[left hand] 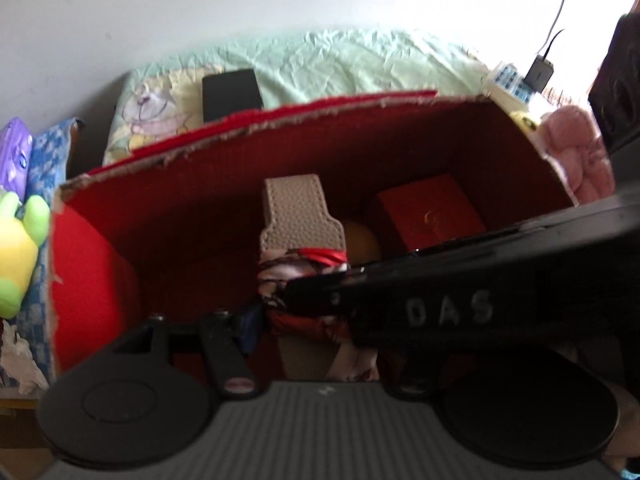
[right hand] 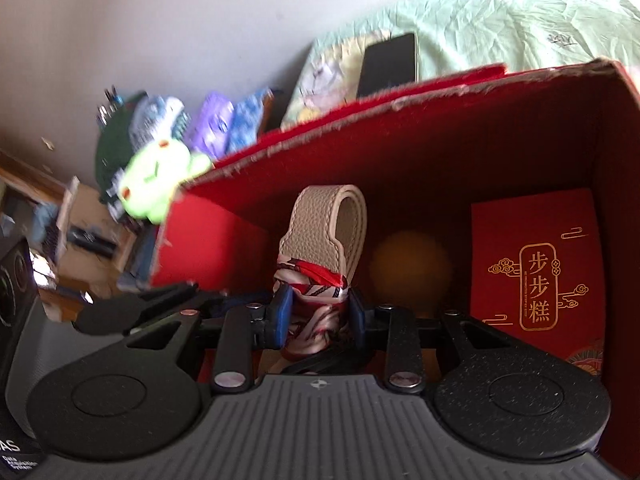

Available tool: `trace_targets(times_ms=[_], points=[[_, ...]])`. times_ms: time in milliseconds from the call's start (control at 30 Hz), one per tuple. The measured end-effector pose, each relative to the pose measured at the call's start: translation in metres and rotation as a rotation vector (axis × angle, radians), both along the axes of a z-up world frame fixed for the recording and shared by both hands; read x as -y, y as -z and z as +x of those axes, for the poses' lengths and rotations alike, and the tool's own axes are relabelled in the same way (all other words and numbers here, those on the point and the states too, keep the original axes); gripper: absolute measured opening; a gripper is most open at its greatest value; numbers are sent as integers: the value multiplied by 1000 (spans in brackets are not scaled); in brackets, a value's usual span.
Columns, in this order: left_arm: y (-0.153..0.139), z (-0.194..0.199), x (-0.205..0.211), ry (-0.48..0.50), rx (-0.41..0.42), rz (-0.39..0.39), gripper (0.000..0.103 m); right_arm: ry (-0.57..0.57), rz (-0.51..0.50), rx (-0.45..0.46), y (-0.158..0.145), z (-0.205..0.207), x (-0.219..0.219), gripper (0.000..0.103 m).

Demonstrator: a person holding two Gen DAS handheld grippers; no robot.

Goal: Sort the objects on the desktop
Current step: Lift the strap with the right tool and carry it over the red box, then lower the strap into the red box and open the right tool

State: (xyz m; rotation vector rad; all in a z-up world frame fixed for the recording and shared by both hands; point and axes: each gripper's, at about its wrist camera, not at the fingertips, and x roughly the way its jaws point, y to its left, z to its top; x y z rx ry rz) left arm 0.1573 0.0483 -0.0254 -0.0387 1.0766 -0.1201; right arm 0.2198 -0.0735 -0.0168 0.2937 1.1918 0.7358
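A beige leather strap (left hand: 298, 212) (right hand: 324, 224), wrapped lower down in a red and white scarf (right hand: 316, 280), stands upright inside an open red cardboard box (left hand: 280, 120) (right hand: 400, 100). My right gripper (right hand: 319, 312) is shut on the scarf-wrapped part, a blue pad on each side; in the left wrist view its black body (left hand: 440, 308) crosses from the right. My left gripper (left hand: 312, 332) holds the same bundle lower down. Its left pad (left hand: 248, 328) lies against the scarf, and its other finger is hidden under the right gripper. Behind the strap lie an orange ball (right hand: 410, 268) and a red gift box (right hand: 536, 280).
A green plush toy (left hand: 16, 248) (right hand: 156, 184) and patterned packets sit left of the box. A flat black device (left hand: 230, 92) lies on the pale green sheet behind it. A pink fluffy item (left hand: 576, 152) and a charger (left hand: 540, 72) are at the right.
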Motion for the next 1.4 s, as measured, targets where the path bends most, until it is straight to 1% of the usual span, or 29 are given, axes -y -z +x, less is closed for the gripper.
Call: trace_targets(times_ms=[67,200,300,433,533,800,900,1100,1167,1267,1400], points=[[3,3,0,2,-33,-4,61,-5,-28,-20,2,1,-2,33],[7,9,-5,-8,-76,-33,61,5,-42,-60,7,3,-1,33],[8,8,-4,-3,-89,-33,62,17,-46,-75,8,5,2,34],[8,10,-1,26,-112,-44,65,58,-65,-97,11,5,7,34],[7,10,0,28,-119,-41,65,83,-47,-110,12,5,14,34],[7,8,0,44,-110,-52,65,158,-16,-128,15,6,28,33],[5,6,1,50,-94,-41,65,173,-2,-134,16,7,32,33],[2,1,-2,23,-69,-36,67,105,-20,-77,9,5,22,32],[1,0,-3,15,-63,-39,68,100,-28,-67,9,5,20,31],[0,-1,-2,19,-59,-30,68,132,-23,-85,11,6,22,31],[-2,-2,-2,22,-55,-26,68,183,9,-118,16,5,30,31]])
